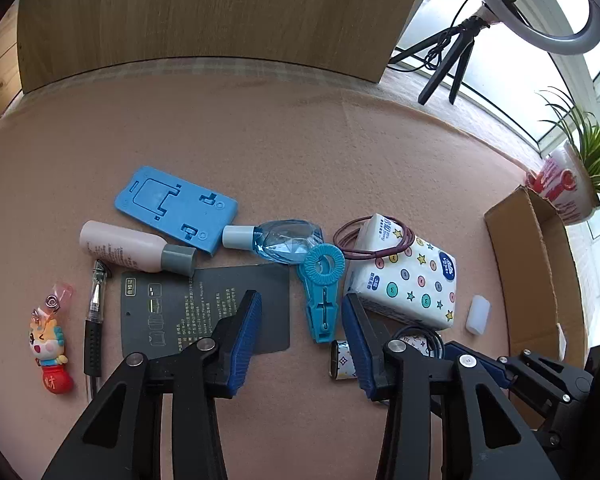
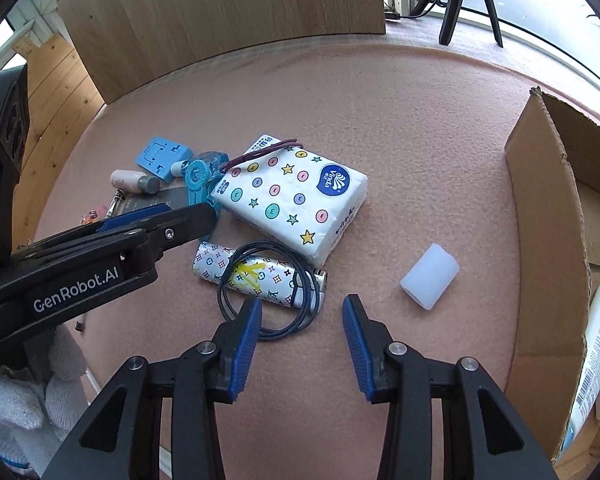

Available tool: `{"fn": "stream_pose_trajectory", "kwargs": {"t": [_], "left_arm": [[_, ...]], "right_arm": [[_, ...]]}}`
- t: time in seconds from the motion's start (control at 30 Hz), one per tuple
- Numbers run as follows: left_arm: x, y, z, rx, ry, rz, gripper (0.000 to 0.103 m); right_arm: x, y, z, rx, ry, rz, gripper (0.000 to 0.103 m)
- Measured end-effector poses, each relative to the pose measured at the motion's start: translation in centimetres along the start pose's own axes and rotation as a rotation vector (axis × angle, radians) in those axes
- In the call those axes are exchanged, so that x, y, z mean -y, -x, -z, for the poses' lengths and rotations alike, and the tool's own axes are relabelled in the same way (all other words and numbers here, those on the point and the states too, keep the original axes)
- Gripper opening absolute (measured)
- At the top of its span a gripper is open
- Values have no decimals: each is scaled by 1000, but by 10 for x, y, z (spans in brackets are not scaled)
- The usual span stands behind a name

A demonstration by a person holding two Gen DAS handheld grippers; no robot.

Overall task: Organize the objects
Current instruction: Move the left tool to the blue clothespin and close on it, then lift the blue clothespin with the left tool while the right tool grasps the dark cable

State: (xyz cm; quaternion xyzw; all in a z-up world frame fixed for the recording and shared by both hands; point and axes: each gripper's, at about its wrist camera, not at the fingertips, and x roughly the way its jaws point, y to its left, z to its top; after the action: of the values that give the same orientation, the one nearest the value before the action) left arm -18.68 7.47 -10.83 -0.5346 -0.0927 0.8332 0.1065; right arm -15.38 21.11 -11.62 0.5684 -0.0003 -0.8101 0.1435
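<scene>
Jaws on both grippers stand parted with nothing clamped between the blue pads. Left gripper (image 1: pixel 300 300): I see the blue clip (image 1: pixel 321 295) with its ring head lying on the pink mat (image 1: pixel 300 140) in the gap between my fingertips, untouched by either pad as far as I can tell; left pad over the dark card (image 1: pixel 204 312), right pad just beside the tissue pack (image 1: pixel 404 276). Right gripper (image 2: pixel 302 304): bare mat between the tips; the patterned lighter (image 2: pixel 256 276) with the dark cord loop (image 2: pixel 268 288) draped over it lies just ahead and to the left, the loop reaching the left pad. White cap (image 2: pixel 430 276) sits ahead to the right, apart from the pads. Cardboard box (image 2: pixel 548 208) at the right edge of the mat, holding at least one white item. Count, as I make it: one tissue pack, one maroon hair tie (image 1: pixel 374 240) on top of it, one blue clip, one clear blue bottle (image 1: pixel 276 238), one pink bottle (image 1: pixel 136 250) with grey cap, one blue phone stand (image 1: pixel 176 208), one dark card, one pen (image 1: pixel 94 316), one cartoon keychain (image 1: pixel 50 356), one lighter, one cord loop, one white cap, one box.
</scene>
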Motion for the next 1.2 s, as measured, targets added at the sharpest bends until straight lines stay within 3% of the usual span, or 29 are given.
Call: {"fn": "stream_pose_trajectory", "kwargs": {"t": [0.2,0.3,0.83,1.2], "left_arm": [[-5,-2,-1,1,4,-12,18],[-9,1,1,5,8,-7,17],[-18,27,52,2,39,16,15],[-20,55,78,34,85,19,15]], "right_arm": [[-2,1,3,-5,39,31,14],[7,2,5,-7,6,12,4],[28,20,37,13,-86,-39,3],[31,61,42,118,-86,-75,3]]}}
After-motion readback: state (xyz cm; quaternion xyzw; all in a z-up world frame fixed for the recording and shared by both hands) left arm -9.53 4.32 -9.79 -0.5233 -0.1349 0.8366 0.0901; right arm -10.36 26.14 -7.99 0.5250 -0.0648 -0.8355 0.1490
